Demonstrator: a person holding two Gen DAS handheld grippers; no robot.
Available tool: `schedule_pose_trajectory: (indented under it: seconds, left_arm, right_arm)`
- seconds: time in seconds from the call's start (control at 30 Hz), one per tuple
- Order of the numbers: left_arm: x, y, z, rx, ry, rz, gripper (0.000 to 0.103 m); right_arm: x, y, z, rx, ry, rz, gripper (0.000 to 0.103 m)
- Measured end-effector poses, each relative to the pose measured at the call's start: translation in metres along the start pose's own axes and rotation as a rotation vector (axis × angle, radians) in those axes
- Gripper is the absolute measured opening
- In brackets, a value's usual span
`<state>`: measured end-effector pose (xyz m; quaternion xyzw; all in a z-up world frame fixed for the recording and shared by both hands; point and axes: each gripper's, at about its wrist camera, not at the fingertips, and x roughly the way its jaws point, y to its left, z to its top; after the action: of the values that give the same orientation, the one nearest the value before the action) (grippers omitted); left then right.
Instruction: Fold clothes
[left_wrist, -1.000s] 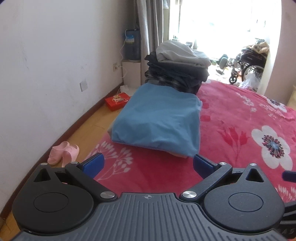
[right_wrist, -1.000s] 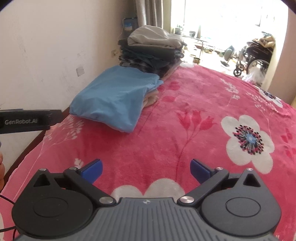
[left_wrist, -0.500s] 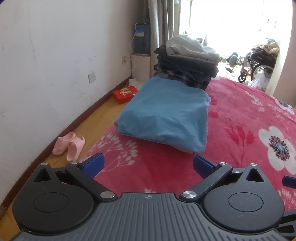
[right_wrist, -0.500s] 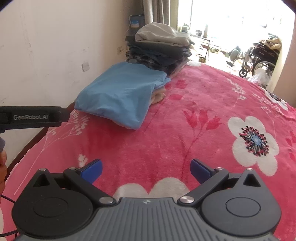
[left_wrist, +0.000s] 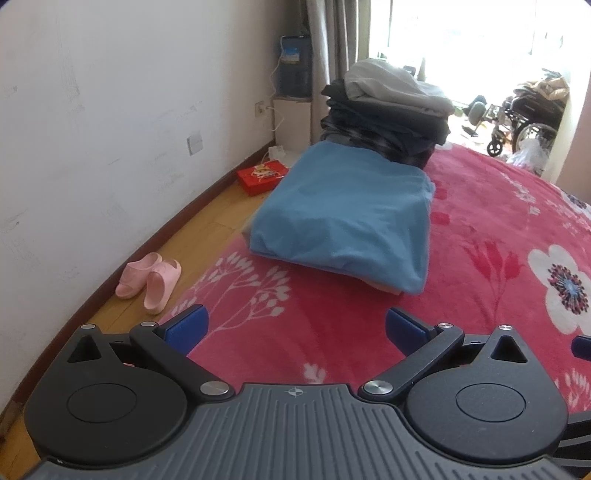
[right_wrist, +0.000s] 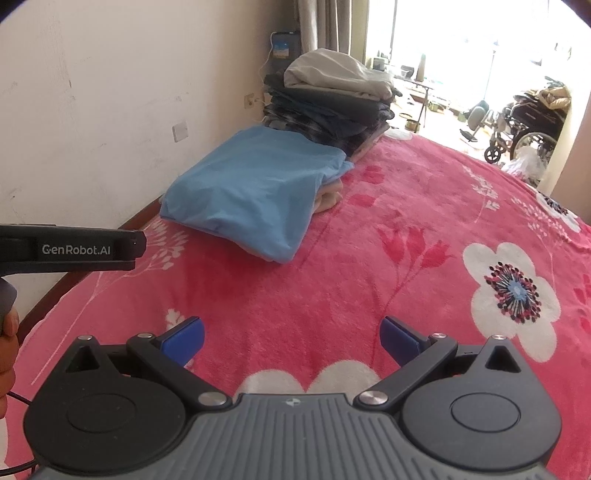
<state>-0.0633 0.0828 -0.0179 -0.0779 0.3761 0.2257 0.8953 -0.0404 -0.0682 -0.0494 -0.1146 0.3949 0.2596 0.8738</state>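
Both tools released, empty: left tool (left_wrist: 293, 326), right tool (right_wrist: 291, 334), above red floral bed (right_wrist: 369, 258). Folded blue garment (right_wrist: 255, 192) beside stacked clothes (right_wrist: 332, 99).

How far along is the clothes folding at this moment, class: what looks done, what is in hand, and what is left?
Done: a blue garment lies folded on the red floral blanket, with a tall stack of folded clothes behind it. In hand: nothing; the left tool and right tool are both open and empty. Left: no unfolded garment shows in either view.
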Motion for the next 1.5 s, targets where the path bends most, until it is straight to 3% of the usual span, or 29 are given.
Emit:
schedule_pose_trajectory:
  seconds: [0.67,1.5]
  left_arm:
    - [0.0053,0.0045,-0.0043,0.024,0.041,0.009,0.103]
    - [0.0029,0.0019,-0.0036,0.038,0.021,0.029,0.103]
  right_arm:
    - [0.0064,0.0066,0.0012,0.020,0.040,0.051,0.103]
    - [0.0063,0.0092,0.0052,0.032,0.034,0.038,0.103]
